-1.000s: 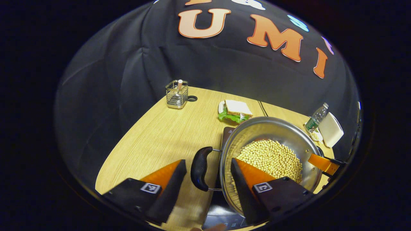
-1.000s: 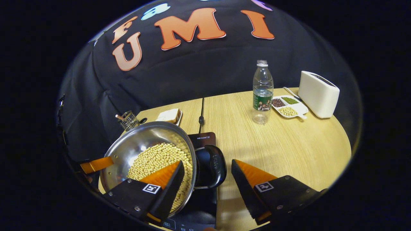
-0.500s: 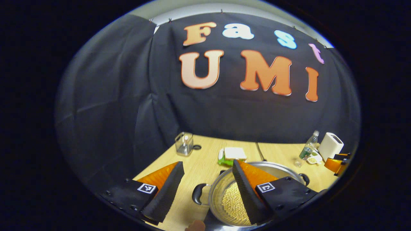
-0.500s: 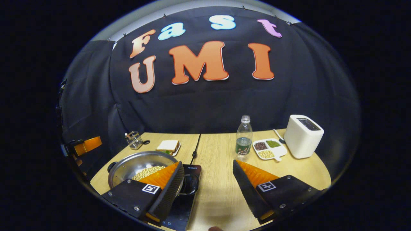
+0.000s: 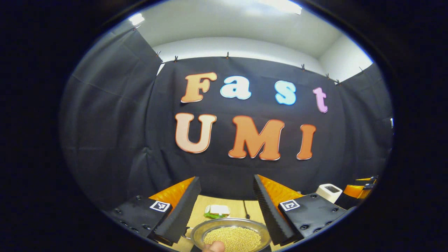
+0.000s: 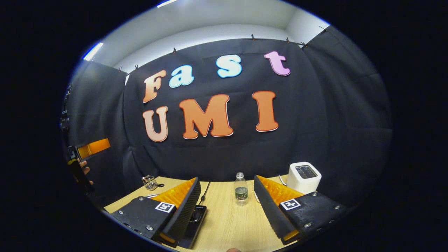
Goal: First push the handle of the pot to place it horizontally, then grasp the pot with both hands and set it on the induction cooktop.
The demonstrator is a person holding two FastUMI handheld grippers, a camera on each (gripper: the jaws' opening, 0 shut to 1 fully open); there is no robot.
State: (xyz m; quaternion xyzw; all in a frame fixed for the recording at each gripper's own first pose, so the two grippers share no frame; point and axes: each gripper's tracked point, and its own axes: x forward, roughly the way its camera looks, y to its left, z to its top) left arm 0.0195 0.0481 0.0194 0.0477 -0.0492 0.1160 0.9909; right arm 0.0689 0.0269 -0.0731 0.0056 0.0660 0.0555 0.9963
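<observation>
In the left gripper view, the left tongs stand wide apart at the bottom, holding nothing. Between and below their tips sits a round, shiny steel pot filled with pale yellow beans. It lies low on the light wooden bench, at the very bottom edge. A small dark side handle sticks out from its left rim; the handle on the other side is hidden behind the right-hand finger, so the line of its long axis cannot be fully told. A fingertip shows at the bottom edge, in front of the pot. Behind the pot lies a white sandwich with green lettuce, and a thin black cable runs back across the bench. Farther right stands a white toaster, and the right tongs show at the far right edge.

In the right gripper view, the left tongs appear at the far left, with a hand behind them. A wire utensil basket stands on the bench. The right tongs stand wide apart, gripping nothing. A flat black induction cooktop lies just beside their left-hand finger; its small white lettering is too small to read. A clear plastic bottle with a dark green label stands upright between the fingertips, farther back; the label's writing is unreadable. The white toaster stands to its right.
</observation>
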